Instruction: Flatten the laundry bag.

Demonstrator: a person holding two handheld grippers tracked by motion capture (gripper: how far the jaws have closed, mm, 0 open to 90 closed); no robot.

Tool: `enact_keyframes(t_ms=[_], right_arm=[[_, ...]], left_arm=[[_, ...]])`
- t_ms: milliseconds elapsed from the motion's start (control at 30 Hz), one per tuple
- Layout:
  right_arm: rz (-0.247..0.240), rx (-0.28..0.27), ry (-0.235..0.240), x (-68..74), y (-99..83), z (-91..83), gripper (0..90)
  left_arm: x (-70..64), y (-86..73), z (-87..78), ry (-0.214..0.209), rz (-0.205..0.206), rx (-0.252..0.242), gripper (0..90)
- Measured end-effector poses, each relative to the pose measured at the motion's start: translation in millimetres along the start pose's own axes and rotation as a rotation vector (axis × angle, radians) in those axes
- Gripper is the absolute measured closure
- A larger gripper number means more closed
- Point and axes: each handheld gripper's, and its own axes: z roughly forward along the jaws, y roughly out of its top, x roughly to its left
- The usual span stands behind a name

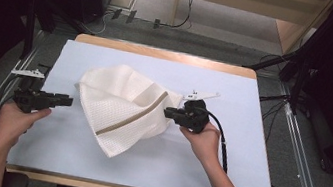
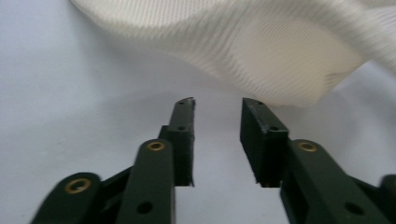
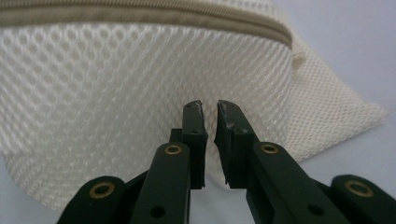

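One tabletop [image 1: 68,159], covered in pale blue. One cream mesh bag [image 1: 122,104] lies crumpled at its centre, a tan zipper band [image 1: 135,115] running diagonally across it; contents cannot be determined. Two hand-held grippers present. Left hand-held gripper [image 1: 68,100], at the left of the bag, points right, jaws spread, tips just short of the bag's edge. Right hand-held gripper [image 1: 167,112], at the bag's right edge, points left, jaws nearly pressed together against the mesh; whether fabric is pinched cannot be told.
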Motion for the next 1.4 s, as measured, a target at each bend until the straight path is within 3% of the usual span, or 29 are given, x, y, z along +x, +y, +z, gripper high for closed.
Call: enact_keyframes(t_ms=[100,133,200,433,533,600,767,833,1000,1033,1267,1400], right_arm=[[-0.009,0.007,0.005,4.0,-2.3,2.1,83.1],[-0.02,0.015,0.003,7.0,-3.1,2.7,82.9],[-0.024,0.013,0.0,7.3,-2.3,1.0,81.5],[-0.018,-0.002,-0.027,-4.3,-5.0,-14.1,71.1],[0.002,-0.016,-0.054,-15.7,-5.9,-20.6,61.7],[0.028,-0.039,-0.064,-23.2,-3.4,-24.3,61.3],[0.027,-0.061,-0.079,-27.2,6.8,-24.2,60.4],[0.03,-0.07,-0.063,-31.1,13.2,-18.8,55.3],[0.026,-0.052,-0.05,-33.6,15.0,-1.7,50.6],[0.052,-0.036,-0.04,-34.2,12.8,7.3,48.3],[0.041,-0.019,-0.02,-29.3,8.9,23.5,44.4],[-0.001,0.044,-0.006,-21.8,3.0,41.0,42.2]], left_arm=[[-6.5,7.7,-7.7,-0.02,-0.003,-0.025,74.7],[-11.0,12.4,-10.7,-0.021,0.007,-0.034,80.3],[-20.2,22.2,-15.9,-0.019,0.025,-0.04,83.6],[-35.3,42.5,-24.6,-0.022,0.048,-0.081,85.0],[-38.5,52.0,-19.8,-0.017,0.051,-0.087,84.0],[-41.2,59.7,-13.4,-0.013,0.066,-0.073,83.9],[-44.6,73.5,9.7,-0.034,0.068,-0.049,84.4],[-43.2,72.1,24.7,-0.026,0.072,-0.006,84.5],[-37.9,60.3,38.2,-0.023,0.061,0.023,84.4],[-33.9,52.2,43.1,-0.01,0.062,0.043,84.4],[-19.4,31.1,50.7,-0.016,0.031,0.065,84.3],[-15.5,23.8,53.8,-0.007,0.032,0.078,84.1]])
